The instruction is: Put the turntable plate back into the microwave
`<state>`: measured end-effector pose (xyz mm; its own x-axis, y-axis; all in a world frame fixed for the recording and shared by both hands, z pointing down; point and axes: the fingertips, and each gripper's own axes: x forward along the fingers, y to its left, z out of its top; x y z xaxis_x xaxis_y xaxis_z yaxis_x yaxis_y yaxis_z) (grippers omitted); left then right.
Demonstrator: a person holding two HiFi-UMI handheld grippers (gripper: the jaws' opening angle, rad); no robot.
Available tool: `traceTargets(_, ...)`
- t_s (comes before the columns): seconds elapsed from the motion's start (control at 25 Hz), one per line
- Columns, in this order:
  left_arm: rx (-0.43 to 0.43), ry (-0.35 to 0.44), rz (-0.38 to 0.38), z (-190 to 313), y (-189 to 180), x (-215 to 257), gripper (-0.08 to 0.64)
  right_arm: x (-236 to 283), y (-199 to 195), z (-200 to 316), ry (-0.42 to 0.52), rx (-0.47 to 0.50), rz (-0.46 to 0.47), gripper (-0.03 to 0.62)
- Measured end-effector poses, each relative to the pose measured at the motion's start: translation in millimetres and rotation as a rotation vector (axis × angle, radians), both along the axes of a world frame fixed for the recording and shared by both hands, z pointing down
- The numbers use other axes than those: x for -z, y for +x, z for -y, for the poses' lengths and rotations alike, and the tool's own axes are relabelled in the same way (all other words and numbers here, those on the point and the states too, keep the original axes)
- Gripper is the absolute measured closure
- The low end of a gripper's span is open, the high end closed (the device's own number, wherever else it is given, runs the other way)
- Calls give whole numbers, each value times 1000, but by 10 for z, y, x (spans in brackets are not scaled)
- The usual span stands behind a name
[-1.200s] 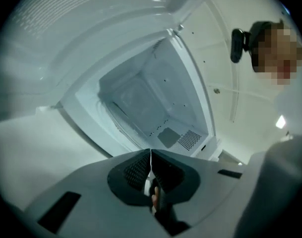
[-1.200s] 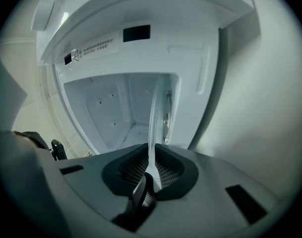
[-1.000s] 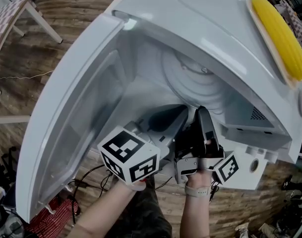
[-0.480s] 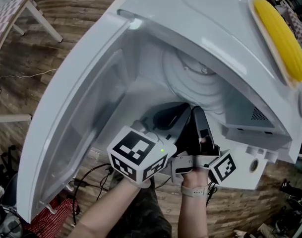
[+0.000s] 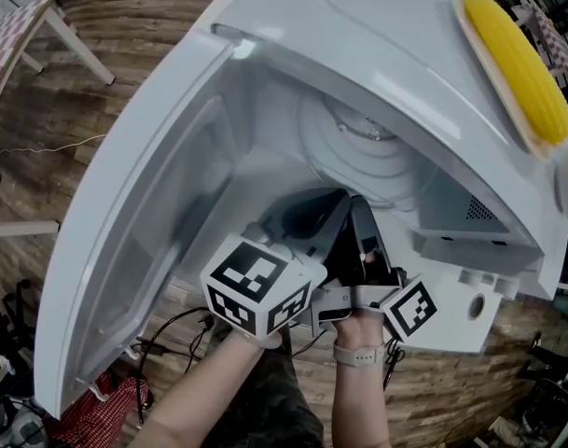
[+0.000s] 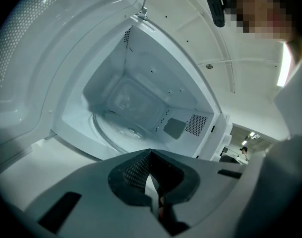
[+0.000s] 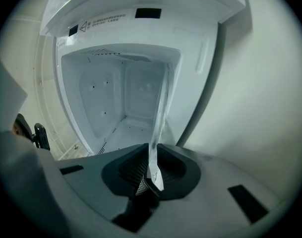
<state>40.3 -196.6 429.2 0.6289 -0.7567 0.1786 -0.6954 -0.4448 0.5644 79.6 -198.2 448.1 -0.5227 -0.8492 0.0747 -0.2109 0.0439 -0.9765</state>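
Observation:
The clear glass turntable plate (image 5: 358,147) lies partly inside the cavity of the white microwave (image 5: 395,35), its ribbed rings showing. Both grippers meet at the plate's near rim. My left gripper (image 5: 332,211) is shut, with a thin sliver of the rim between its pads (image 6: 151,182); the plate's curved edge (image 6: 107,132) runs into the cavity beyond. My right gripper (image 5: 360,215) is shut on the rim too, and the glass edge (image 7: 159,118) stands up from its pads (image 7: 151,175). The microwave door (image 5: 144,222) hangs open to the left.
A yellow corn cob (image 5: 521,68) lies on a tray on top of the microwave. A table leg (image 5: 74,40) stands on the wooden floor at the upper left. Cables and a red cloth (image 5: 97,409) lie at the lower left. The cavity walls (image 7: 106,98) close in round the plate.
Both grippers have drawn slightly closer together and shifted a little left, still holding the plate at the cavity mouth. The plate itself has hardly moved.

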Motion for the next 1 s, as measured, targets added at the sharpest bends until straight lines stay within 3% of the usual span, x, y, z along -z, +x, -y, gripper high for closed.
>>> traceTargets(0.48, 14, 14, 22, -128, -74, 2, 548, -18, 35, -250, -26, 3, -31, 538)
traceTargets(1.0, -16, 0, 71, -563, -118, 16, 548, 140, 90, -709, 52, 107, -321, 548)
